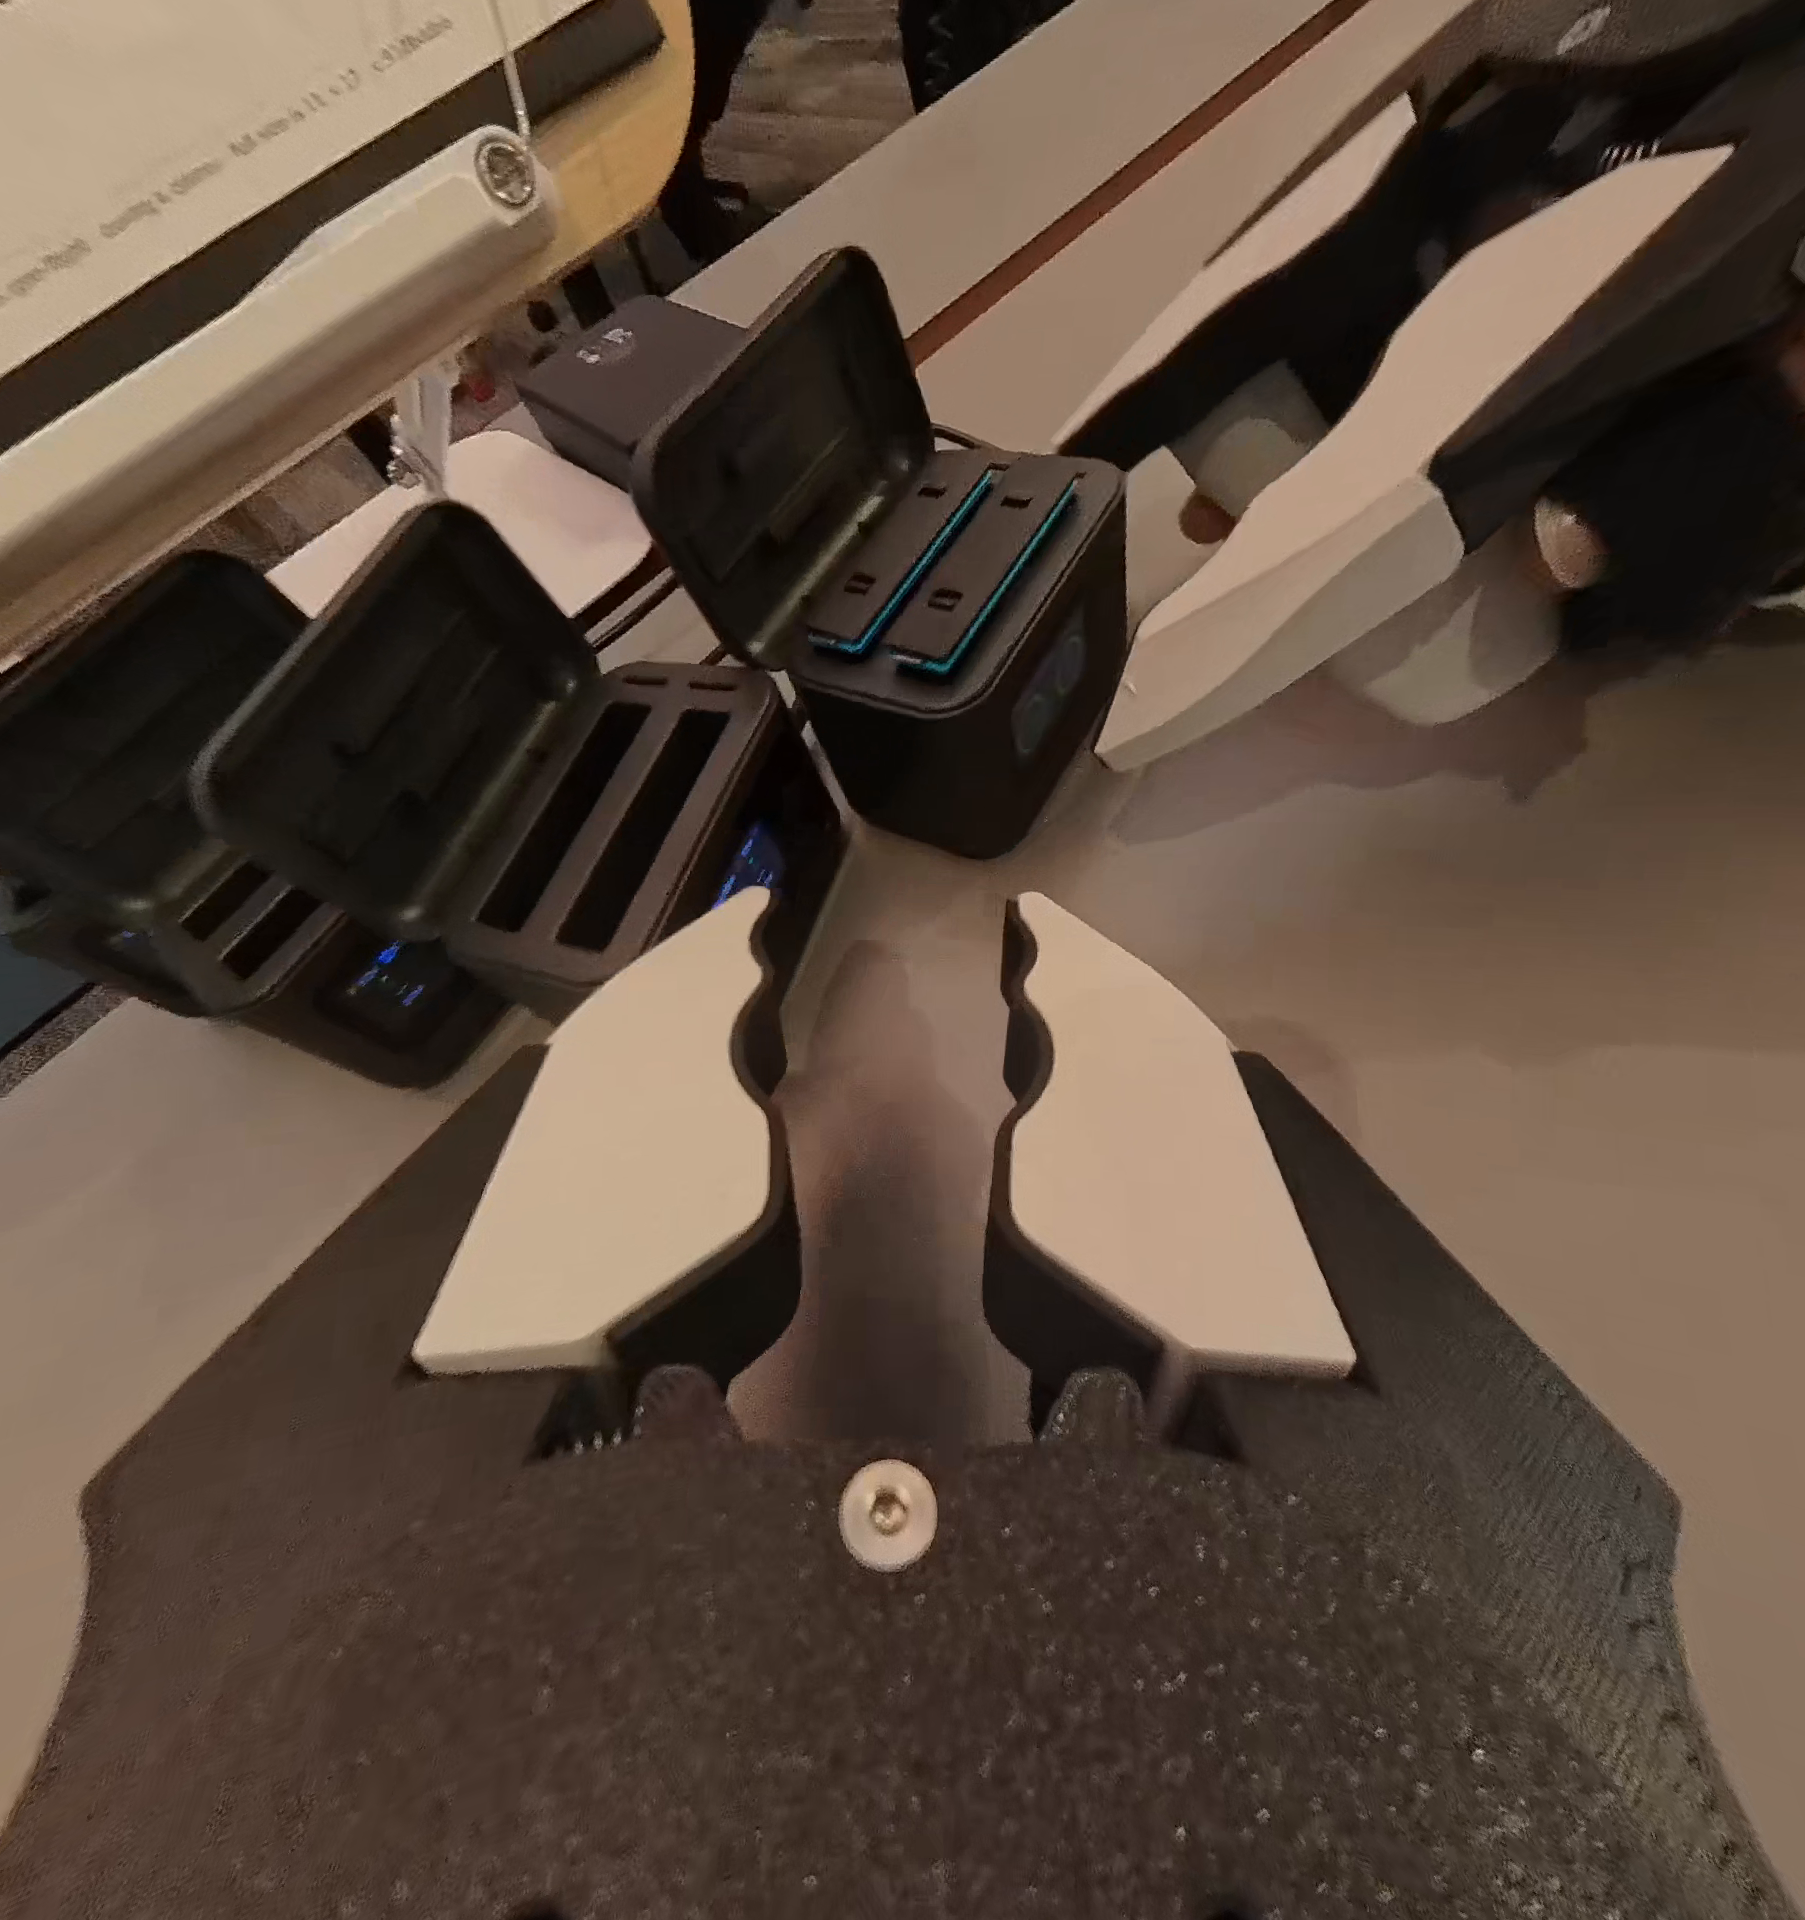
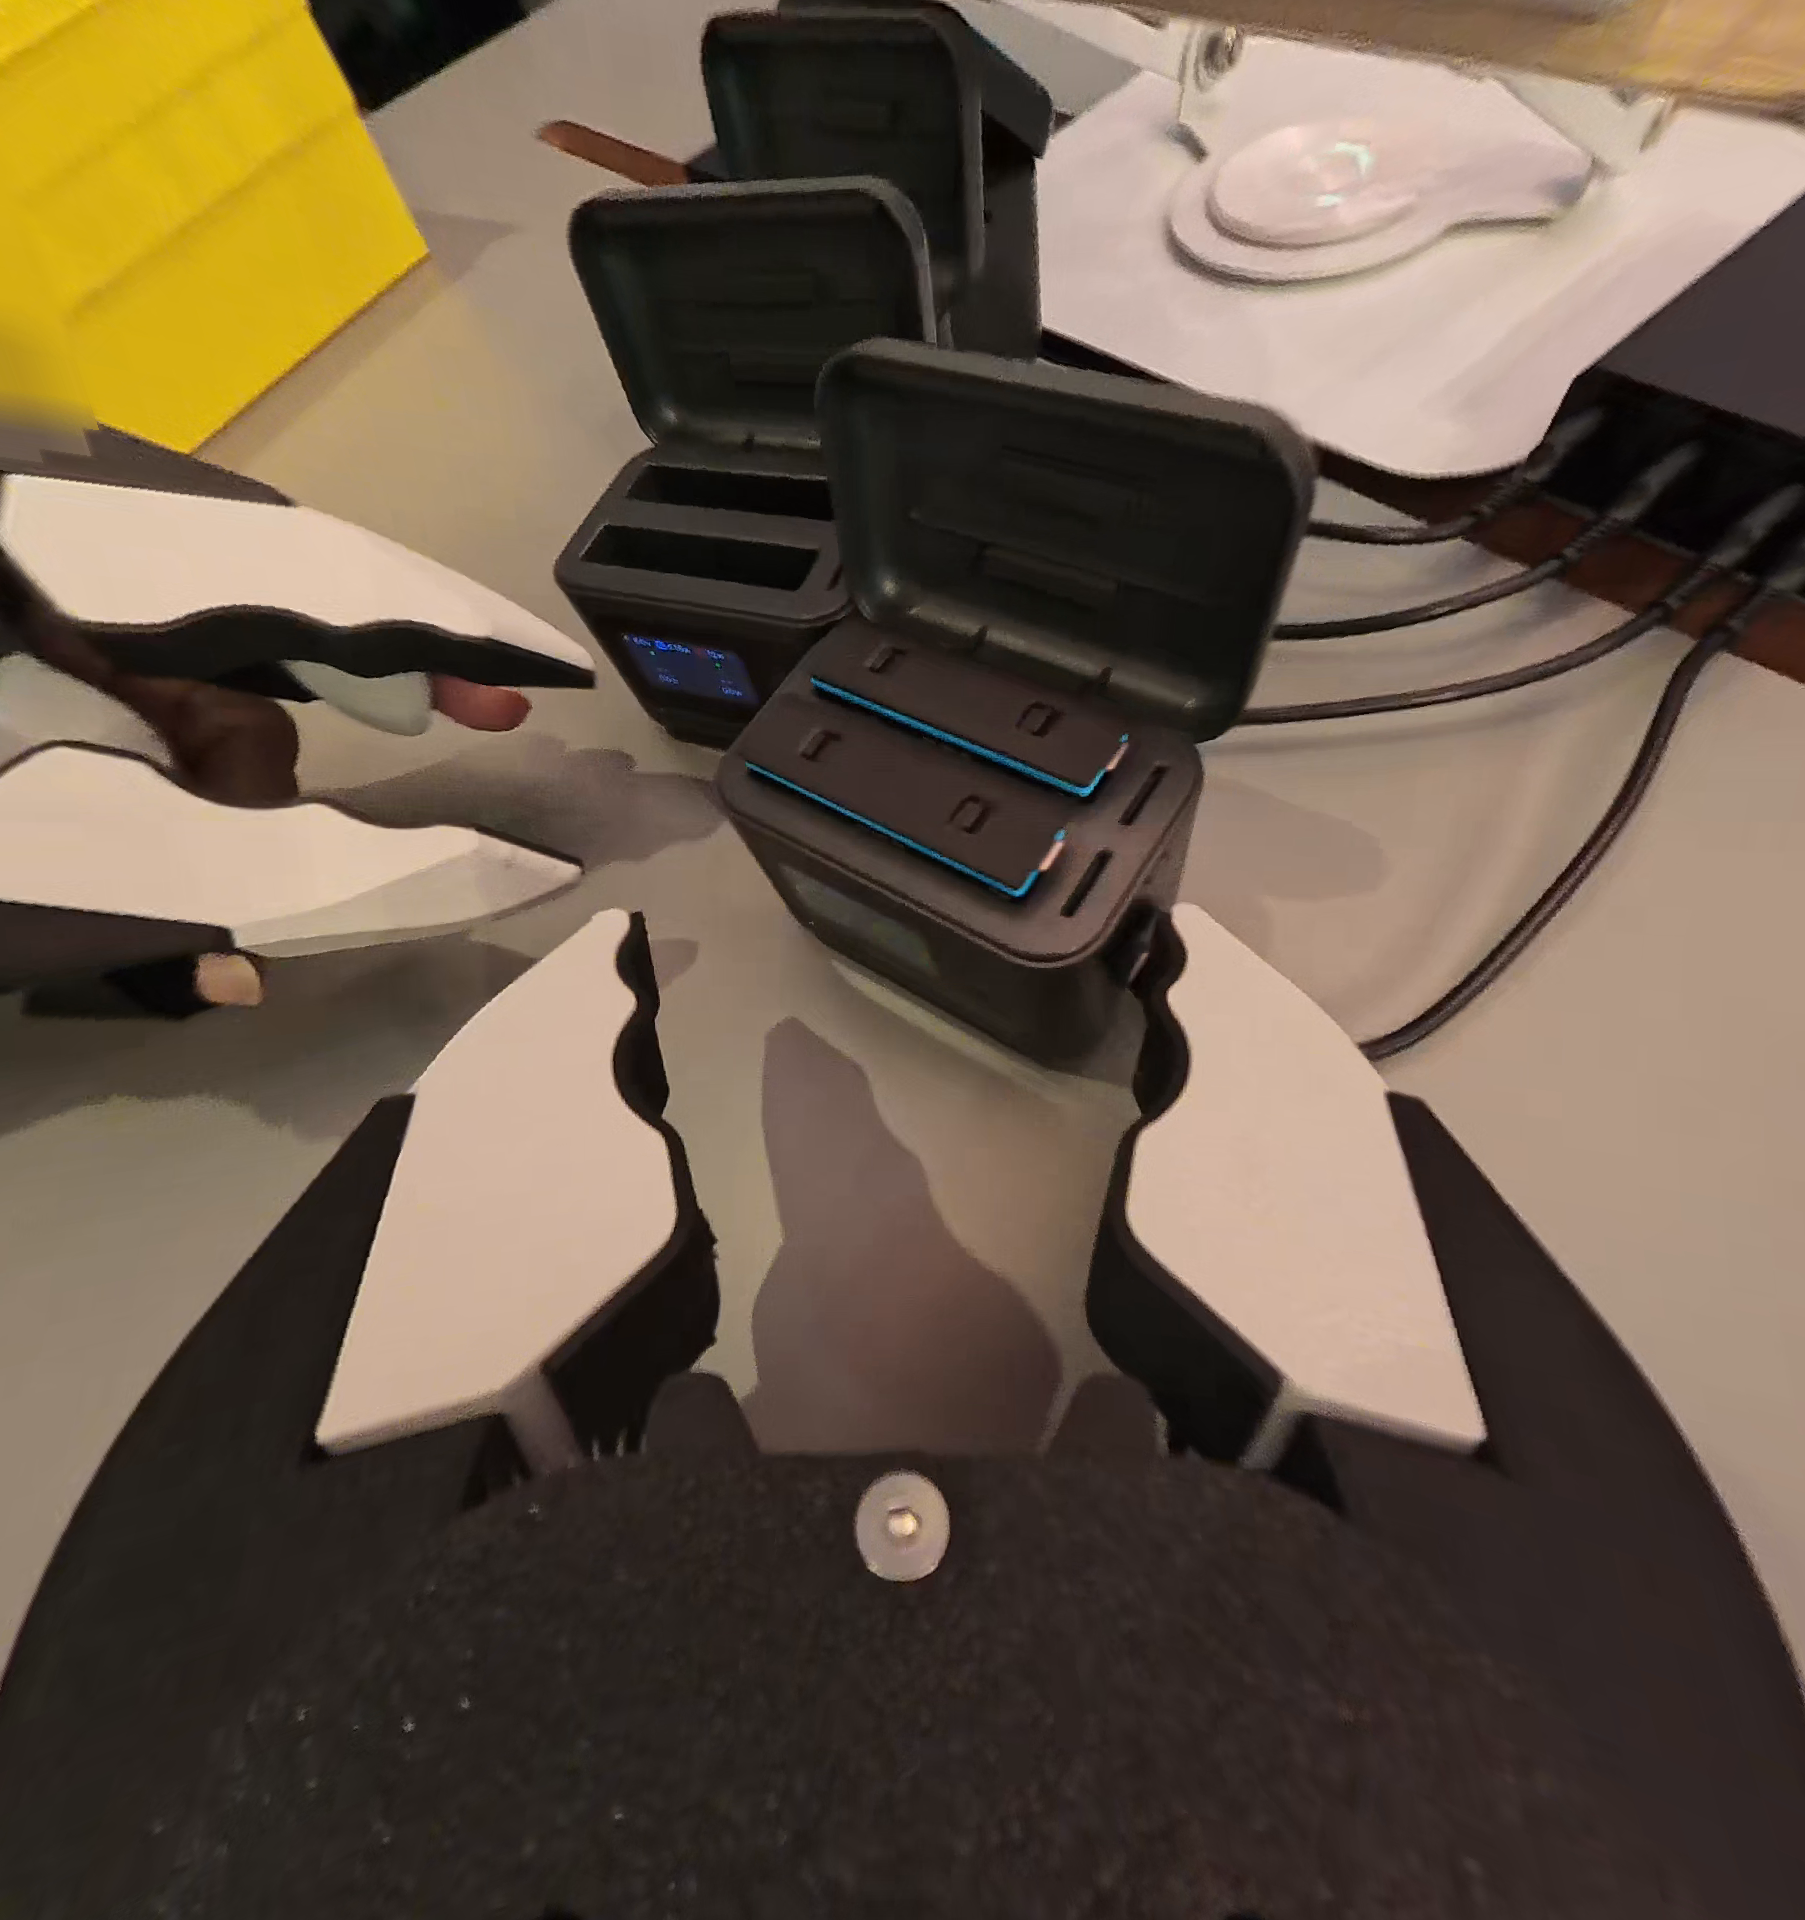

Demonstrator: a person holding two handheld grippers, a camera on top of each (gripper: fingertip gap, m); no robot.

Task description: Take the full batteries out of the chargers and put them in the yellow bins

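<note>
A black charger [image 2: 981, 935] stands with its lid open and holds two black batteries with blue edges [image 2: 965, 727] [image 2: 898, 821]. My right gripper [image 2: 898, 920] is open, low over the table, with the charger's front just between its fingertips and its right fingertip beside the charger's corner. The left wrist view shows the same charger [image 1: 981, 748], its batteries [image 1: 939, 582], and the right gripper [image 1: 1116, 613] beside it. My left gripper [image 1: 893, 902] is open and empty just in front of that charger. Two more open chargers [image 1: 617, 831] [image 1: 233, 925] show empty slots. A yellow bin [image 2: 150, 208] stands at the far left.
Black cables [image 2: 1500, 665] run from the chargers to a black box [image 2: 1729, 436] at the right. A white cloth [image 2: 1397, 343] carries a white stand base [image 2: 1324, 197]. A small black box [image 1: 617, 384] lies behind the chargers. The left gripper [image 2: 571, 769] shows at the left.
</note>
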